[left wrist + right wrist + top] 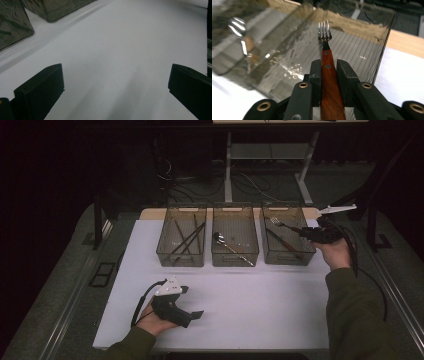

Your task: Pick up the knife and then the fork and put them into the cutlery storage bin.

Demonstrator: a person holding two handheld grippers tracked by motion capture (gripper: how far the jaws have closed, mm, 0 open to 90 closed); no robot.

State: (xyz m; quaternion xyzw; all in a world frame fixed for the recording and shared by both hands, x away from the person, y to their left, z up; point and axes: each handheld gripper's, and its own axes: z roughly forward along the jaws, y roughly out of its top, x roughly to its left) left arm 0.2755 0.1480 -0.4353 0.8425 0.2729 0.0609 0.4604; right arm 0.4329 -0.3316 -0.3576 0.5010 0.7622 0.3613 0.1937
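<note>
Nearest the person, the left gripper [192, 316] rests low over the white table [250, 305], jaws spread wide with nothing but bare surface between them. Further out on the right, the right gripper [329, 72] has its jaws clamped tight on the wooden handle of a fork [327, 65], tines pointing ahead above the right bin [287, 255]. Beyond, the middle bin [235, 257] holds a spoon [222, 240], and the left bin [181, 257] holds dark sticks.
</note>
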